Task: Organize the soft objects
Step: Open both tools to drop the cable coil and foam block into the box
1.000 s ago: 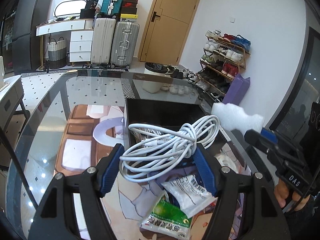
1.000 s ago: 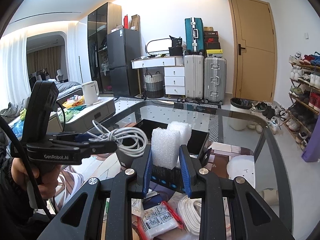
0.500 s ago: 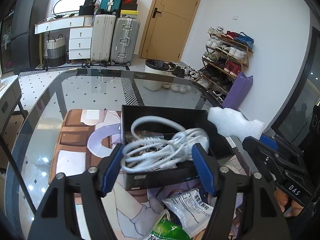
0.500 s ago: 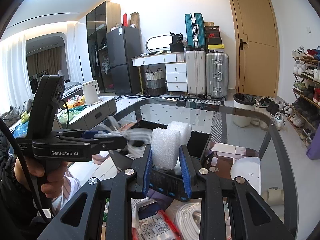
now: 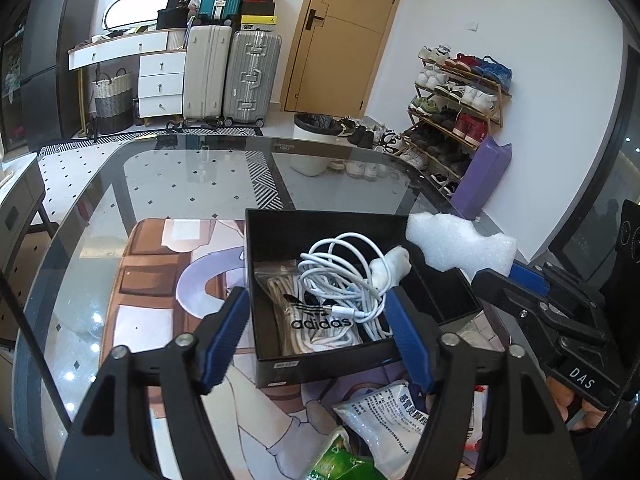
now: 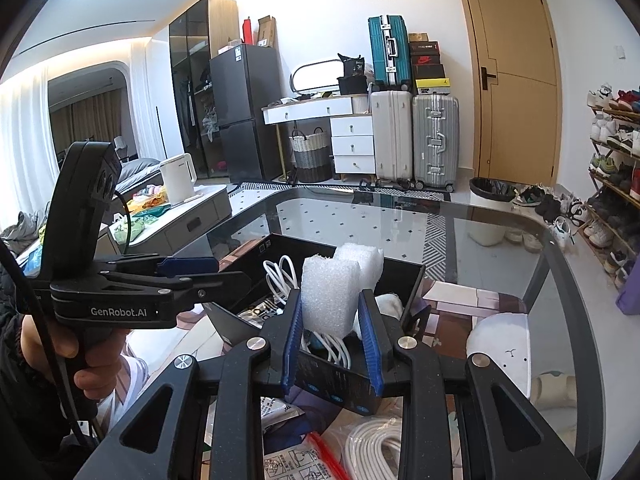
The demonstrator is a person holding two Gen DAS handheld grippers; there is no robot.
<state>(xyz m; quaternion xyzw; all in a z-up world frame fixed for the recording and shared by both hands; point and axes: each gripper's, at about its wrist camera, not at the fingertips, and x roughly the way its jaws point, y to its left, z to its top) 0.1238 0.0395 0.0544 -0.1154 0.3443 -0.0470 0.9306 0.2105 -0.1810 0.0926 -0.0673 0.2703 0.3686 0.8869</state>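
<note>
A black box (image 5: 320, 226) stands on the glass table. In it a coiled white cable (image 5: 344, 276) lies loose on a clear adidas bag (image 5: 316, 322). My left gripper (image 5: 316, 332) hangs just in front of the box; its jaws are opening, well apart, with nothing pressed between the blue pads. My right gripper (image 6: 332, 320) is shut on a white foam block (image 6: 328, 292) held over the box's (image 6: 404, 276) near edge. In the left wrist view the foam block (image 5: 456, 244) sticks out of the right gripper (image 5: 492, 272) above the box's right corner.
Packets lie on the printed mat (image 5: 152, 280) before the box: a white pouch (image 5: 392, 412) and a green one (image 5: 340, 460). Another white cable coil (image 6: 380, 448) lies near them. The left gripper (image 6: 224, 274), held by a hand, is close at my left. The glass table's (image 5: 180, 184) far half is bare.
The white cable left the left gripper's jaws and dropped into the black box; those jaws have spread. The right gripper still holds the foam, a little nearer the box.
</note>
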